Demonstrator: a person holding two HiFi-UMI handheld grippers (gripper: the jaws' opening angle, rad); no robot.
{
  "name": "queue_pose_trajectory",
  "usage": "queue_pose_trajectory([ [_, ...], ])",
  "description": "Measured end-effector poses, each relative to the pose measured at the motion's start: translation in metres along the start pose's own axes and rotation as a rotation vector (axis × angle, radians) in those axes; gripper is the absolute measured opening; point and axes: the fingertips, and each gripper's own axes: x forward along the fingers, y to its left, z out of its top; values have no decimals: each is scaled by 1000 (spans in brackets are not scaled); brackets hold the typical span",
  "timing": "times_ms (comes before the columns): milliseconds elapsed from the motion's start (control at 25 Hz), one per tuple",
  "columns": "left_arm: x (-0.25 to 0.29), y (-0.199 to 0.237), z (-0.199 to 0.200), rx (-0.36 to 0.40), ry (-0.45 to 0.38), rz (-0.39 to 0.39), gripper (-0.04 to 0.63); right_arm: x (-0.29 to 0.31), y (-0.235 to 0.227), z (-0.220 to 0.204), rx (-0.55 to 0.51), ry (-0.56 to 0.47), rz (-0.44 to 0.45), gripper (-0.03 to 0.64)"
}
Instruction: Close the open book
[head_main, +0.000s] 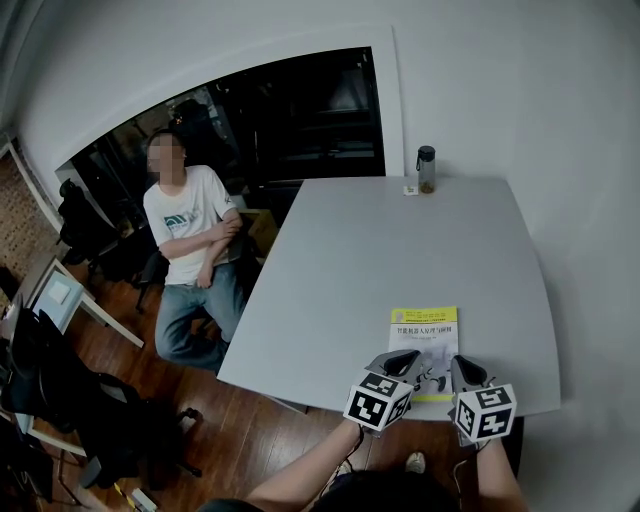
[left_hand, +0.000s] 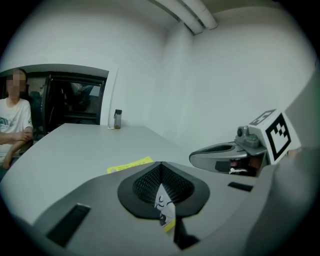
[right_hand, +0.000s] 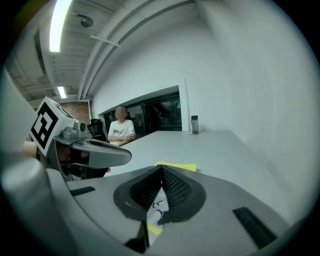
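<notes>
Left gripper view: the jaws of the left gripper (left_hand: 161, 166) are pressed together at their tips with nothing pinched. Only a sliver of printed cover shows through the gap beneath them.

Right gripper view: the right gripper (right_hand: 161, 169) reads the same, jaws together and empty.

Head view: both grippers hang side by side, near each other but apart, tilted down over the near edge of the thin paperback book (head_main: 424, 338). I see no contact with it.

Judgement: the book looks closed already, so the step in hand is clearing off.
- Lift away cleanly and keep the closed tips from snagging the cover's free edge.
- I cannot tell which side the spine is on.
- If the cover springs up, press straight down on it. A sideways push would likely slide so light a book on the smooth top.

The book lies flat, front cover up. The cover is white with yellow bands at the far and near edges, dark title print and a greyish illustration. It sits near the front edge of the pale grey table (head_main: 400, 240).

Further out, a dark bottle (head_main: 426, 170) stands at the far edge. A seated person (head_main: 190, 240) is off to the left, well apart.
</notes>
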Motion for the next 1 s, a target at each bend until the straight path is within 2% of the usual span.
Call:
queue_pose_trajectory([
  [360, -6, -5, 10, -56, -55, 103, 5, -10, -4, 12, -54, -51, 122, 3],
  [600, -15, -13, 26, -68, -99, 187, 5, -20, -8, 26, -80, -87, 227, 3],
  [800, -29, -14, 27, -75, -122, 229, 5, -22, -3, 35, -84, -122, 255, 4],
  [1000, -48, -21, 30, -62, -142, 232, 5, -32, 14, 41, -97, -149, 257, 3],
])
